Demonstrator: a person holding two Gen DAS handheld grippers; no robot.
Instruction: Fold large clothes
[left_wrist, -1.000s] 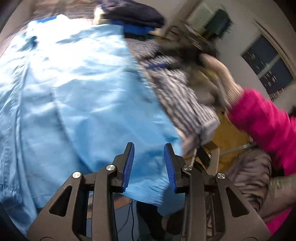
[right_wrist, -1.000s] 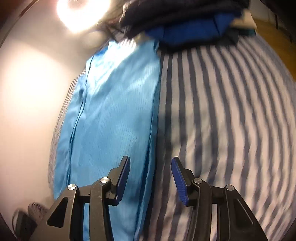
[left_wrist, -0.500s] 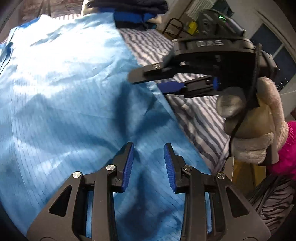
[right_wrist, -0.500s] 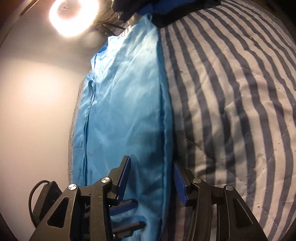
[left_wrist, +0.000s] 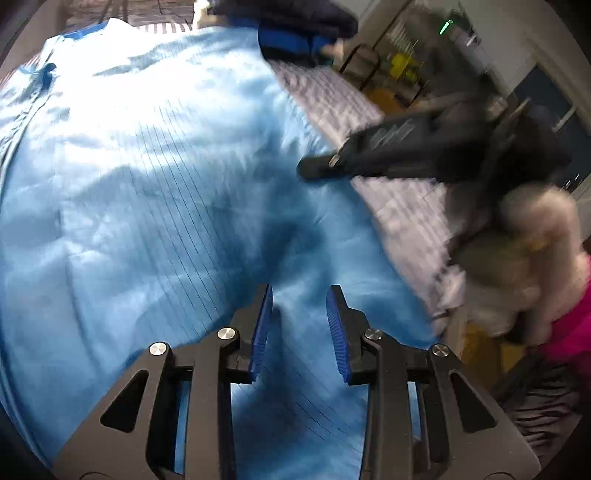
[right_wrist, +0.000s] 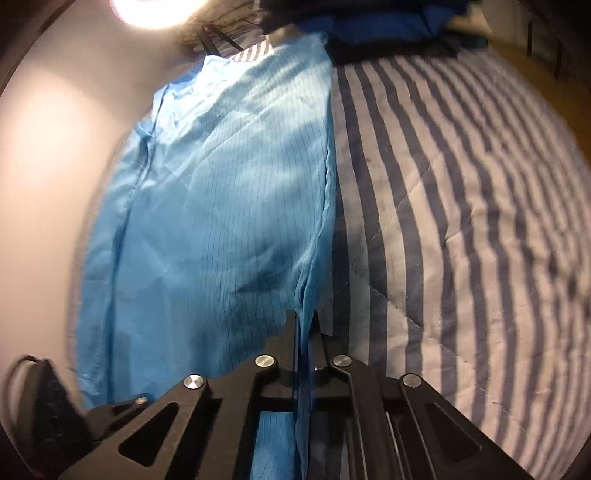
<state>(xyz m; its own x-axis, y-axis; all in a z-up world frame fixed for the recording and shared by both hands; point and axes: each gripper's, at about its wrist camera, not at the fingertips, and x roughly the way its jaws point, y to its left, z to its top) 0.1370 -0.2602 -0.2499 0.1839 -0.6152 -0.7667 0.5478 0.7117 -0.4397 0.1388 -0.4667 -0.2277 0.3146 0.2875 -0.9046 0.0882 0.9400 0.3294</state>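
A large light-blue garment with fine dark pinstripes lies spread on the striped bed cover. My left gripper hovers low over the garment's near part. Its blue pads stand apart and the cloth shows beneath the gap, not pinched. My right gripper is shut on the garment's right edge, and a fold of blue cloth runs up between its pads. In the left wrist view the right gripper is a blurred black shape at that edge, held by a hand in a pale fuzzy glove with a pink sleeve.
A pile of dark and bright-blue clothes sits at the far end of the bed. A pale wall with a bright lamp runs along the garment's left side. Beyond the bed's right side stand a chair and clutter.
My right gripper's jaws have closed on the garment's right edge, which was only between them half a second ago. My left gripper has sunk closer to the cloth, jaws unchanged.
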